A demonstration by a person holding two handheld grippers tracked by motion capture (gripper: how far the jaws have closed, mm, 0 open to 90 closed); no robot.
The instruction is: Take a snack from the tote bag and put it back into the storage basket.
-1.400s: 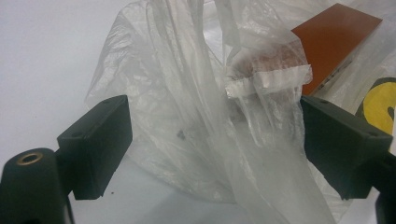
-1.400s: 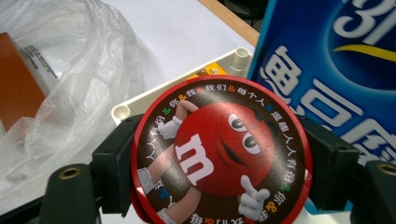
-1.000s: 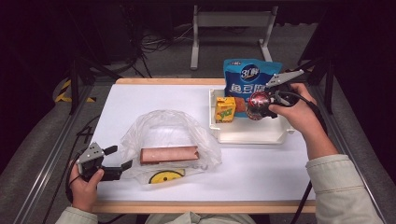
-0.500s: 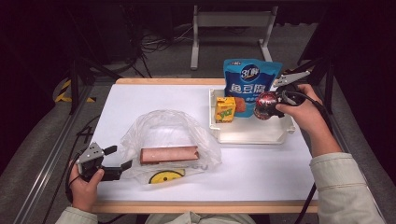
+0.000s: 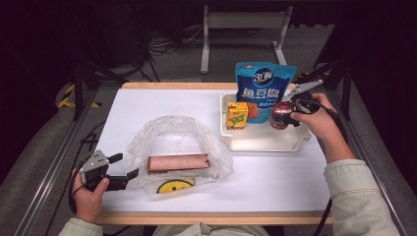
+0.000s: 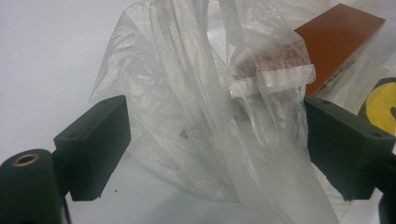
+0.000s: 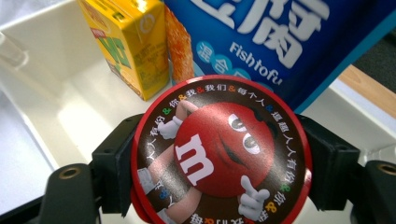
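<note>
White desk (image 5: 162, 105) under dark surroundings: the right tongs (image 5: 286, 116) are clamped on a round red M&M's tin (image 5: 281, 116), held over the white tray (image 5: 260, 143) beside a yellow juice carton (image 5: 237, 115) and a blue fish tofu pouch (image 5: 263, 88). The left tongs (image 6: 215, 154) are spread around a fold of the clear plastic bag (image 5: 179, 142), not pinching it. Slippage of the smooth tin is judged possible, and the bag mouth may collapse if left ungripped.
</note>
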